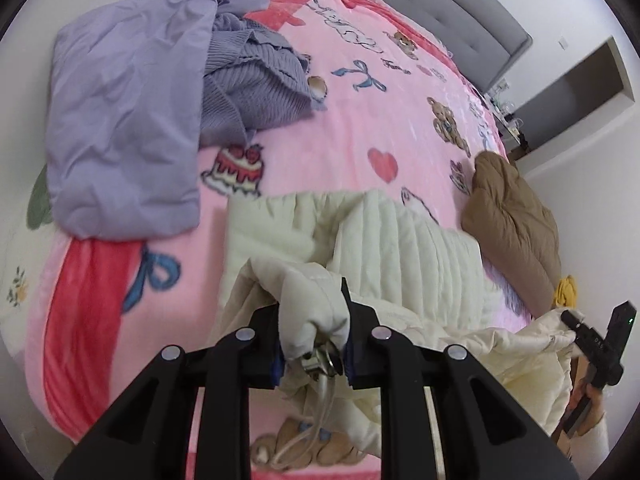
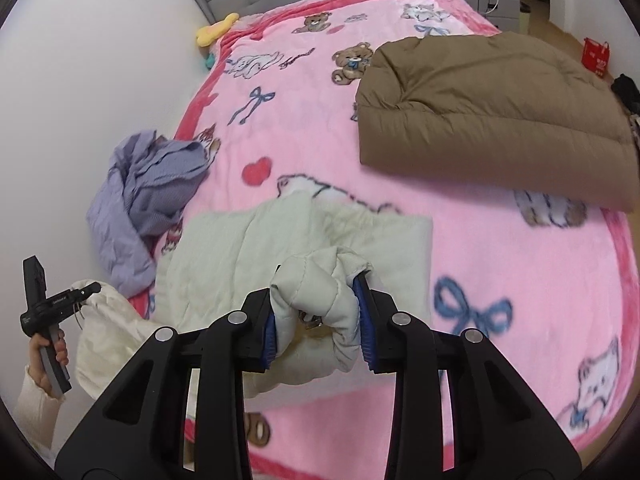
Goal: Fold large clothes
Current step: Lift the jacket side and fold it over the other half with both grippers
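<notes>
You hold the cream padded jacket (image 2: 304, 236) by both near corners

Left gripper (image 1: 314, 336) and right gripper (image 2: 320, 312) each clamp its hem; the rest lies ahead on the bed (image 2: 500, 272)

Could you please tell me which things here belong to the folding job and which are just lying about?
In the job:
cream jacket
left hand-held gripper, shut on it
right hand-held gripper, shut on it

Lying about:
brown jacket
purple clothes
pink blanket
yellow toy
red bag

Right gripper (image 2: 318, 316) clamping cream quilted jacket (image 2: 280, 240), pink blanket (image 2: 480, 264), folded brown coat (image 2: 492, 116) beyond
</notes>
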### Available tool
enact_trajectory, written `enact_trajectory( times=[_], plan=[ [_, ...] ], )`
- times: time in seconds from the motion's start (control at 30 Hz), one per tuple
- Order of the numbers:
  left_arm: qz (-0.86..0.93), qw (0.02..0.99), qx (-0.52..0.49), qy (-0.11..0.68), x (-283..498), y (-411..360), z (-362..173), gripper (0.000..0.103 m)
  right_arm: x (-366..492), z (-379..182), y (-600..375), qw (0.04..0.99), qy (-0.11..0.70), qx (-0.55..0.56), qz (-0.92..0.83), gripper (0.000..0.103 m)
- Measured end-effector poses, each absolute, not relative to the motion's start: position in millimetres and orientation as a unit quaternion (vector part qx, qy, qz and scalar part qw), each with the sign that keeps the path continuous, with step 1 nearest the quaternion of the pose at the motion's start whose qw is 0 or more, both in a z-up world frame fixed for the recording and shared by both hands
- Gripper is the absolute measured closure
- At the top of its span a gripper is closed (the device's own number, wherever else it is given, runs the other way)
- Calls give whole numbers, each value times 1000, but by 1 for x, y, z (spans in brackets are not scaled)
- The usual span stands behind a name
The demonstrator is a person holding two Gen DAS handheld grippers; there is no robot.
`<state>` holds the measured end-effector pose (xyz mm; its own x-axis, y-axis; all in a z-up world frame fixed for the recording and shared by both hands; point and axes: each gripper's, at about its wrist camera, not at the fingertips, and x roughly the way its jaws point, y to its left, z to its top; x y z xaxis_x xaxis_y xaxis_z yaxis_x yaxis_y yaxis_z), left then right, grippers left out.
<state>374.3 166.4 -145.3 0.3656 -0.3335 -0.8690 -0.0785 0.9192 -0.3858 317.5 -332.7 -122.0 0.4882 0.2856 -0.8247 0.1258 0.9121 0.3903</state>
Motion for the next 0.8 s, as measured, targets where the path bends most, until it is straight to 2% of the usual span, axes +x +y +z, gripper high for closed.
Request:
enact_trajectory(
  times=[0.3, 0.5, 0.8],
  plan=[
    [-49, 797, -160, 580, 469, 141, -182, 82, 413, -186, -352, 828, 523, 193, 66, 72],
    [-36, 776, -108, 621, 523, 115, -236, 82, 455, -250, -360, 799, 560, 215, 43, 72],
    [-31, 750, -85, 655, 553, 102, -297, 81, 486, -314, -353, 780, 594, 195, 35, 72]
  ],
)
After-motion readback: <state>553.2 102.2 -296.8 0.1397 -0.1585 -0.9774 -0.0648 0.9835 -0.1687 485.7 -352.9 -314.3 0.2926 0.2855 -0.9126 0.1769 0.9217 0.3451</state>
